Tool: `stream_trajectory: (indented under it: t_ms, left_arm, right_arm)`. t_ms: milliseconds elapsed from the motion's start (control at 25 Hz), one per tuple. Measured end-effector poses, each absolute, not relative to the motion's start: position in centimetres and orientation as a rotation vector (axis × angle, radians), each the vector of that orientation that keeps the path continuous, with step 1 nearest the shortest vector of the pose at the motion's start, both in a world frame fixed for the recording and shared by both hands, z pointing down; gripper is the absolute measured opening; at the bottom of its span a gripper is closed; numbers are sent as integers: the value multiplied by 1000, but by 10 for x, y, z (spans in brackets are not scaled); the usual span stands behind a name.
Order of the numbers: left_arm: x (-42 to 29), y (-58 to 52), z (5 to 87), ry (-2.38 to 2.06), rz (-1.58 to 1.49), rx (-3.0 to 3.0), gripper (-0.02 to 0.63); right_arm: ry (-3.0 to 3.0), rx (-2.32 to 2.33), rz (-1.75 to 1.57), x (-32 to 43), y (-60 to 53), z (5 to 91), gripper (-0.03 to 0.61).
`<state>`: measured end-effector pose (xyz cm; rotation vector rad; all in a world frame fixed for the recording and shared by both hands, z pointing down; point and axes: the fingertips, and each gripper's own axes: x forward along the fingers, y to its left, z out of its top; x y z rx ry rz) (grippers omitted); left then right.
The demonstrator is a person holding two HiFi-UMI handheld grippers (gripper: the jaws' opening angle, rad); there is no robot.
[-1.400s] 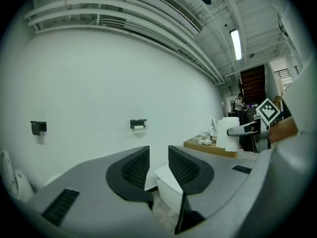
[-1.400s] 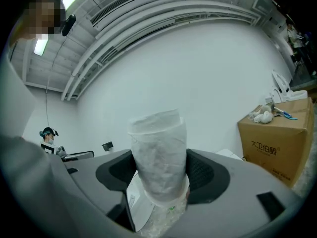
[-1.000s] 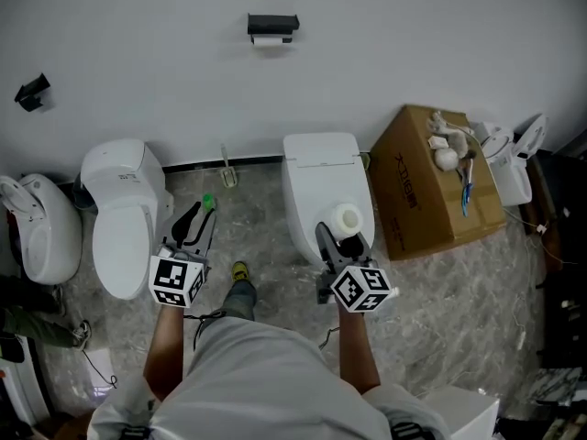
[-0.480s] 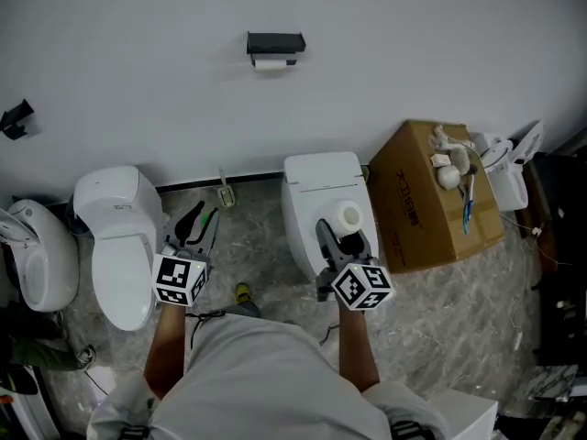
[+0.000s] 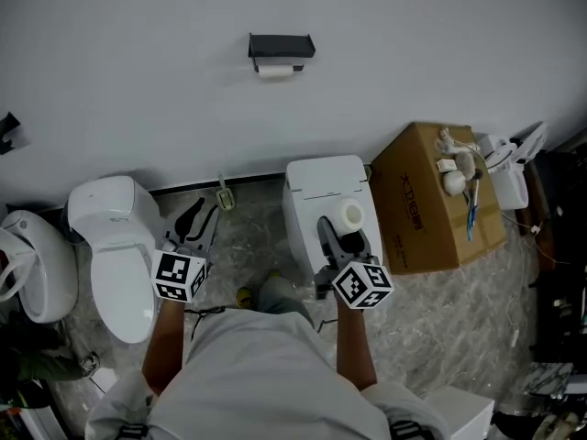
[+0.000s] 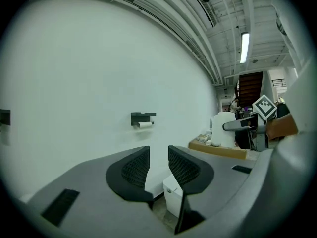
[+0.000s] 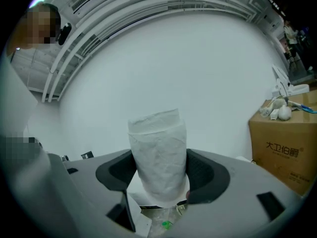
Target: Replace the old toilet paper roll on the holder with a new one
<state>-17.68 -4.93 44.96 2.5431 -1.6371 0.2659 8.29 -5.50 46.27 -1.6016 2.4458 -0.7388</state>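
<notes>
Grey right gripper [image 7: 158, 171]: its jaws are clamping a new white paper roll [image 7: 157, 150], which is standing upright between them.
Left gripper [image 6: 158, 166]: its jaws are standing apart with nothing between them, pointing toward the wall [image 6: 74, 83].
Under the right gripper: a white toilet [image 5: 321, 186] is sitting against the wall.
Holder [image 5: 282, 44]: it is hanging on the wall, well apart from both grippers, carrying the thin old roll [image 5: 275, 70].
Right side: a cardboard box [image 5: 431, 200] is standing just beside the toilet.
</notes>
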Motion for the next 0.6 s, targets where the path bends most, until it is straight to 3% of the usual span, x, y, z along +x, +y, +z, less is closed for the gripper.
stream_trajectory:
  t_ms: [600]
  left_arm:
    - [-170, -208, 465, -1659, 340, 2510, 126]
  right_arm:
    - [2445, -1573, -803, 90, -226, 479, 308]
